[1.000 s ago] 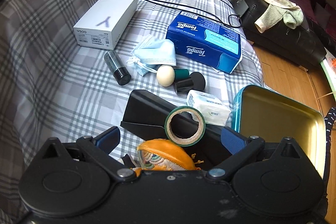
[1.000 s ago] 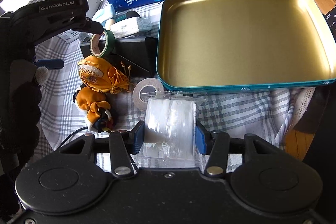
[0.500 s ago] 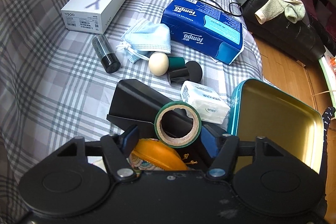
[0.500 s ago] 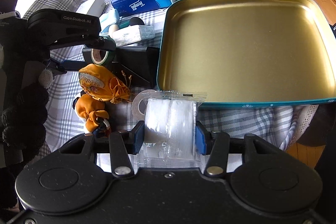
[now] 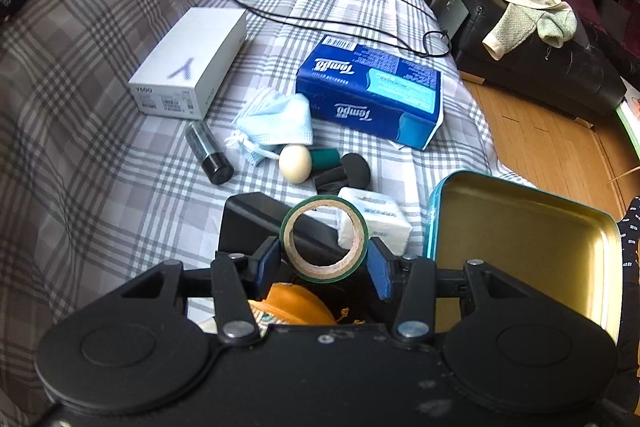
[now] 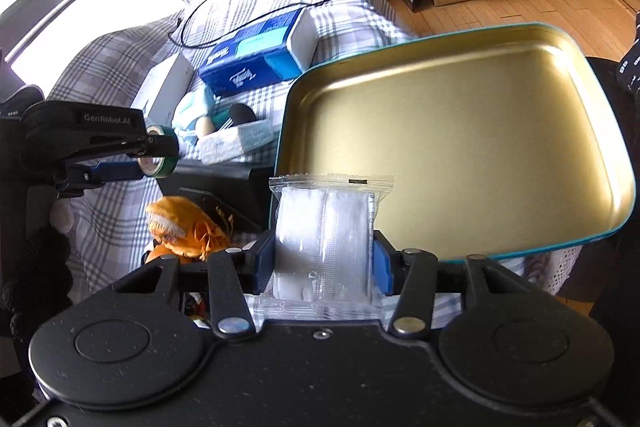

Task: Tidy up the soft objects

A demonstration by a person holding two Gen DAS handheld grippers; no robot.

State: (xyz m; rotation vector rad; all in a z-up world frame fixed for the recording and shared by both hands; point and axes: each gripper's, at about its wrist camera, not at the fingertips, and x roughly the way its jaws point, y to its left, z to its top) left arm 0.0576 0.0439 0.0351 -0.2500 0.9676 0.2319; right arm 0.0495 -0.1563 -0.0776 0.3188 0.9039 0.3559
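A green tape roll (image 5: 320,274) sits between the blue pads of my left gripper (image 5: 324,261). The jaws are closing and both pads press its sides; the roll hangs just above a black stand (image 5: 248,223). From the right wrist view the same left gripper (image 6: 156,155) holds the tape roll (image 6: 163,169) at the far left. My right gripper (image 6: 324,261) is shut on a clear packet of white pads (image 6: 324,227), held at the near rim of the gold tin tray (image 6: 460,147). An orange drawstring pouch (image 6: 188,227) lies on the plaid cover below both grippers.
On the plaid cover lie a small tissue pack (image 5: 380,223), a blue Tempo tissue pack (image 5: 372,95), a blue face mask (image 5: 280,119), a white box (image 5: 192,63), a black cylinder (image 5: 208,151), a cream sponge ball (image 5: 296,163) and a black cable (image 5: 320,15). Wooden floor lies to the right.
The left jaws came in from wide apart onto the green tape roll and lifted it slightly. The right gripper carried its packet up toward the tin's near rim.
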